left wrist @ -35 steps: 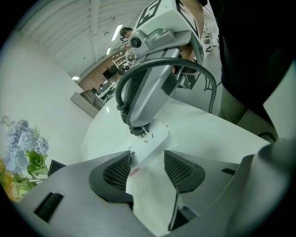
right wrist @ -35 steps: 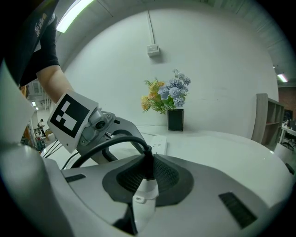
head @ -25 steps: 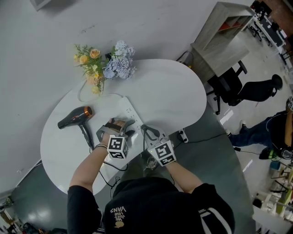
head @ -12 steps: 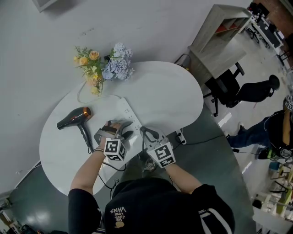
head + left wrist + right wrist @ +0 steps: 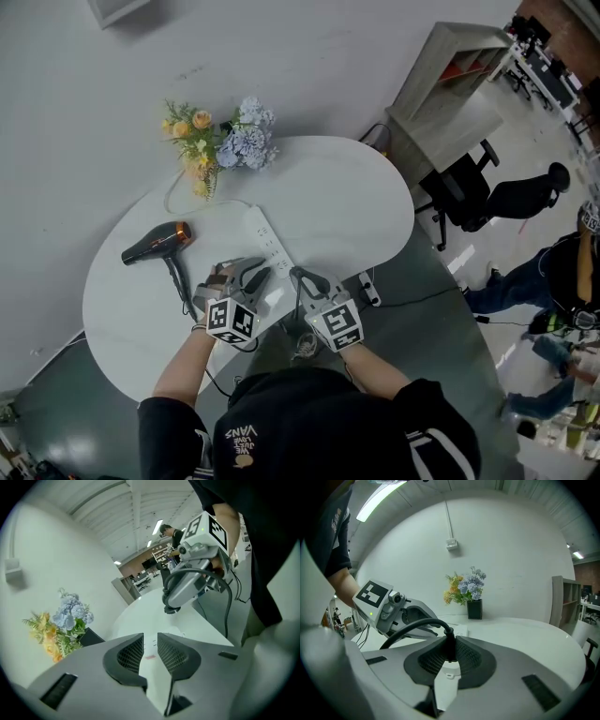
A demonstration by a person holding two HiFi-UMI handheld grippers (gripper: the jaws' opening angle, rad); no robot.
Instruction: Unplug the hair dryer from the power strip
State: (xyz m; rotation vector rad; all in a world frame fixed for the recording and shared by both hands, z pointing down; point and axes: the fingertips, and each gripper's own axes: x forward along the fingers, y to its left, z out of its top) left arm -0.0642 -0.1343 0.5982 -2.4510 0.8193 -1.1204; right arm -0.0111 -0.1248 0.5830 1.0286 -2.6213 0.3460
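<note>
The black and orange hair dryer (image 5: 155,246) lies at the table's left, its cord running toward me. The white power strip (image 5: 267,246) lies mid-table, and shows again in the left gripper view (image 5: 154,672) and the right gripper view (image 5: 459,629). My left gripper (image 5: 246,275) (image 5: 150,640) hangs just above the strip; its jaws are closing with nothing between them. My right gripper (image 5: 305,279) (image 5: 449,652) is shut on the black plug (image 5: 449,641), whose cord (image 5: 408,627) curves off to the left. Whether the plug's prongs sit in the strip is hidden.
A vase of blue and yellow flowers (image 5: 220,141) stands at the back of the white table (image 5: 347,187). A wooden cabinet (image 5: 450,75) and a black office chair (image 5: 478,187) are on the floor to the right. A person (image 5: 562,267) stands far right.
My left gripper has lifted off the power strip, rolled, and its jaws have narrowed. My right gripper has risen slightly, still shut on the plug.
</note>
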